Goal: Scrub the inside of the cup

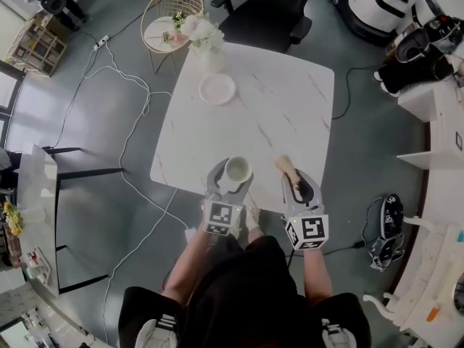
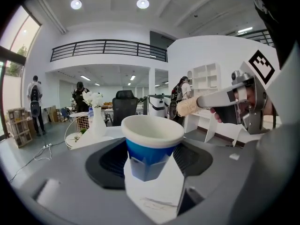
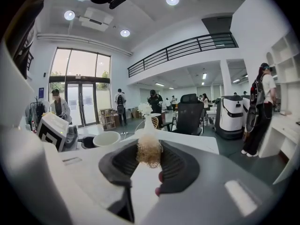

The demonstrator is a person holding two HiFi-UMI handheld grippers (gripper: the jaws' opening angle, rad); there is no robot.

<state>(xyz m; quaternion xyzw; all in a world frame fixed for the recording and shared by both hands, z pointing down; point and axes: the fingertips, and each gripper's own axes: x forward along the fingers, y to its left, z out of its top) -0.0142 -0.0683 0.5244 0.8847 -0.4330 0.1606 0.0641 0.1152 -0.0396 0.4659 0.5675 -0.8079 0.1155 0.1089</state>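
White marble with faint grey veins tops the square table (image 1: 275,107), and the cup (image 2: 152,132) is held just above its near edge. The cup is a tapered round beaker with a thick, smooth white rim, a pale inside and a glossy blue lower wall. The left gripper (image 1: 233,172) is clamped on it, its dark ribbed pads pressing the blue wall from both sides, and the cup stands upright with its mouth open to the ceiling.

The right gripper (image 1: 297,183) is clenched on the pale, straight handle of a bottle brush (image 3: 149,151). The brush's tan, frizzy, rounded head sticks out past the jaws. In the left gripper view that head hangs above and to the right of the cup's rim, apart from it and outside the mouth.

Farther back on the marble lie a flat, round white plate (image 1: 217,88) and a slim white vase of white flowers (image 1: 205,42). Beyond the table stand a round wire-frame side table (image 1: 170,13) and a black office chair (image 1: 264,9).
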